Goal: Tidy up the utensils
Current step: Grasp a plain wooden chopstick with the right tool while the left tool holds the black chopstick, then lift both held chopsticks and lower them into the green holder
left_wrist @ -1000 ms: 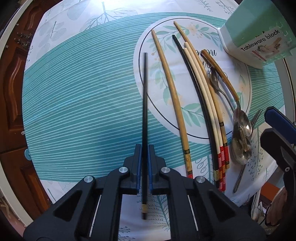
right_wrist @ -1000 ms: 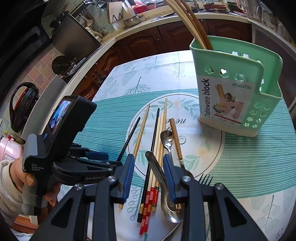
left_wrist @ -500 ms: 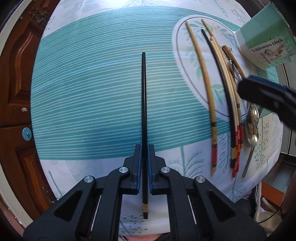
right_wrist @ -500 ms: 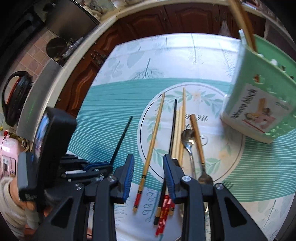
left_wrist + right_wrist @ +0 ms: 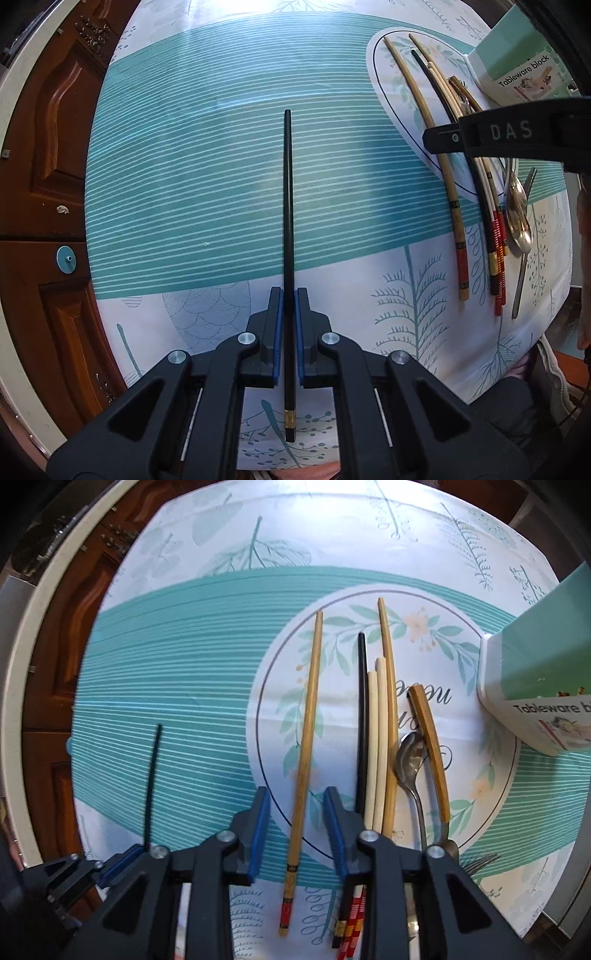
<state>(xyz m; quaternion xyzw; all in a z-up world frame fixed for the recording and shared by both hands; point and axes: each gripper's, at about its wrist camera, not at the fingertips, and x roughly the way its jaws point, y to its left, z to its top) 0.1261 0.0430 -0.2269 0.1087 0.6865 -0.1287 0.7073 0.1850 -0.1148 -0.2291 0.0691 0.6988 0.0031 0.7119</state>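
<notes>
Two claws are at work over the table. The left gripper [image 5: 288, 345] is clamped on a slim black chopstick with a gold band near its butt [image 5: 287, 258], lifted clear of the teal-striped leaf-print tablecloth [image 5: 192, 177]; its long axis runs straight ahead between the blue pads, tip forward, banded butt trailing behind the jaws. Since a second ago this claw has carried the chopstick sideways, away from the utensil row, which now lies further to its right. The right gripper [image 5: 297, 834] has tipped from a forward-looking pose to point straight down, and its jaws have just been closing; they straddle a tan wooden chopstick with a red-and-black butt [image 5: 306, 746] without the pads touching it. That chopstick lies flat on the cloth, axis parallel to the jaws, tip ahead, butt behind. Judged from this, a second pick is being set up. Just right of this claw lie a black chopstick, cream chopsticks and spoons [image 5: 408, 760]; beyond them stands the mint-green plastic tableware holder [image 5: 543, 672].
</notes>
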